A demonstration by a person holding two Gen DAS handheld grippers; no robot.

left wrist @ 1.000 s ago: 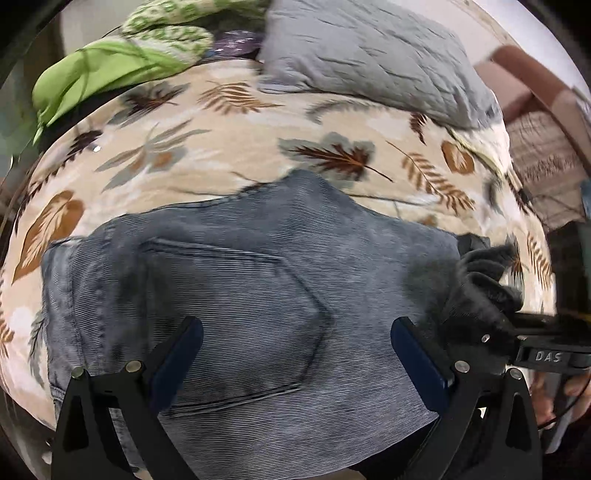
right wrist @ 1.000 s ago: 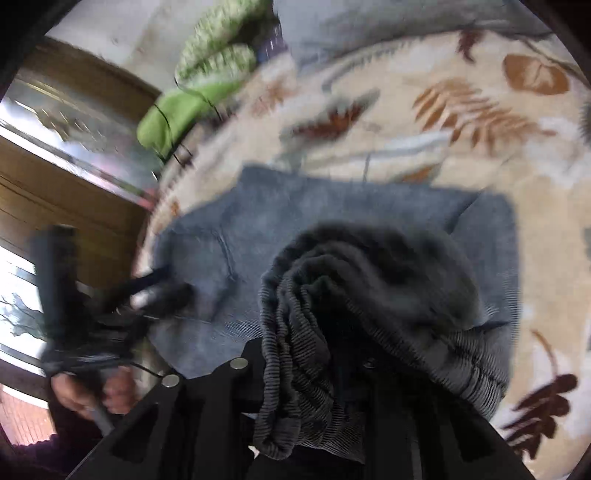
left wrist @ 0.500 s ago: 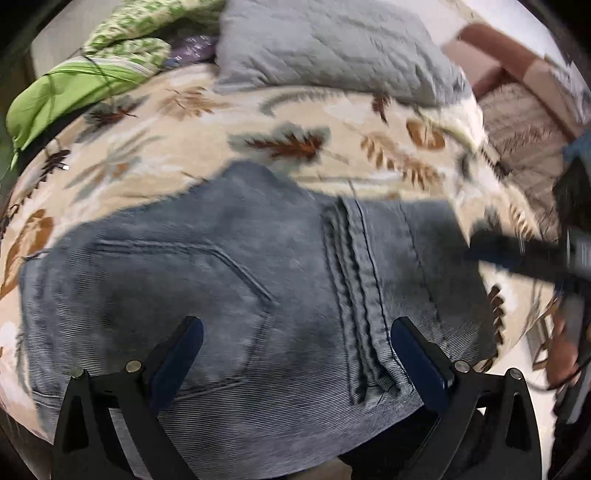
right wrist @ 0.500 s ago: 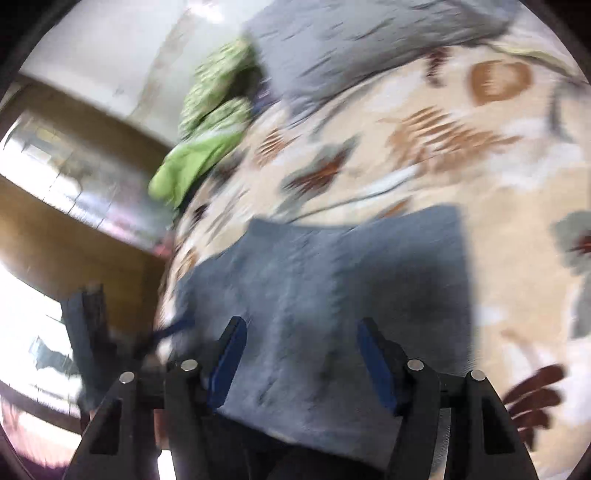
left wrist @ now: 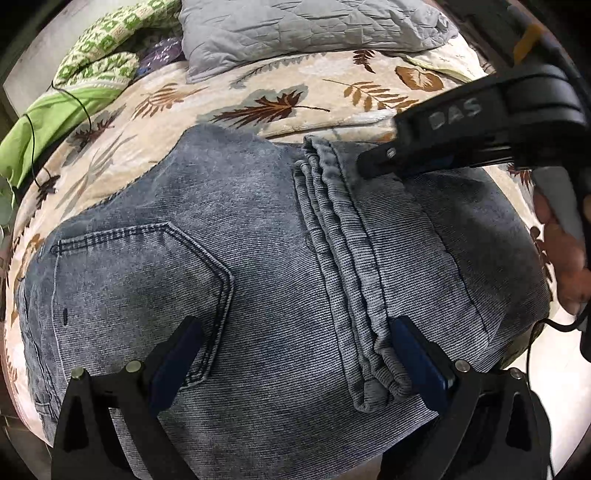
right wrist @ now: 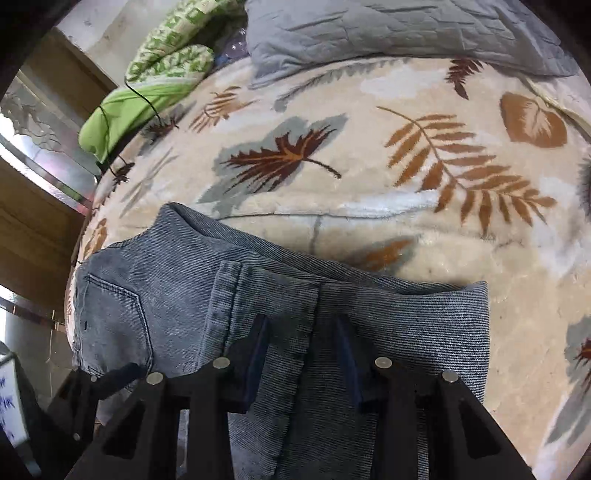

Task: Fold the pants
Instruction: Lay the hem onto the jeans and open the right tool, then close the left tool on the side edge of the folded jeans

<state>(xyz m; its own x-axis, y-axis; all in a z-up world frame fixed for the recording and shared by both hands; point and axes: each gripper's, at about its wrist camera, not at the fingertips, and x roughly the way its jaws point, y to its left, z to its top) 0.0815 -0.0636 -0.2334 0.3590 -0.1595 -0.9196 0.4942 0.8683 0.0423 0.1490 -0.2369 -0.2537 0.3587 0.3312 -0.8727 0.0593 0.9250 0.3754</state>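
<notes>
Grey-blue jeans (left wrist: 258, 266) lie folded on the leaf-patterned bed, back pocket (left wrist: 140, 291) up on the left and the leg hems (left wrist: 347, 258) laid across the middle. My left gripper (left wrist: 295, 365) is open and empty just above the near edge of the jeans. My right gripper (right wrist: 301, 354) is open, its blue pads either side of the hem edge on the jeans (right wrist: 388, 332). It also shows in the left wrist view (left wrist: 406, 162), reaching in from the right over the far end of the hems.
A leaf-patterned blanket (right wrist: 369, 166) covers the bed. A grey pillow (left wrist: 303, 33) and green-white bedding (left wrist: 99, 62) lie at the far end, with a black cable (left wrist: 74, 107) over the green cloth. Wooden furniture (right wrist: 33, 206) stands at the left.
The right gripper let go of the bunched pant legs. They now lie flat across the seat of the jeans. The right gripper came back over the hems, open.
</notes>
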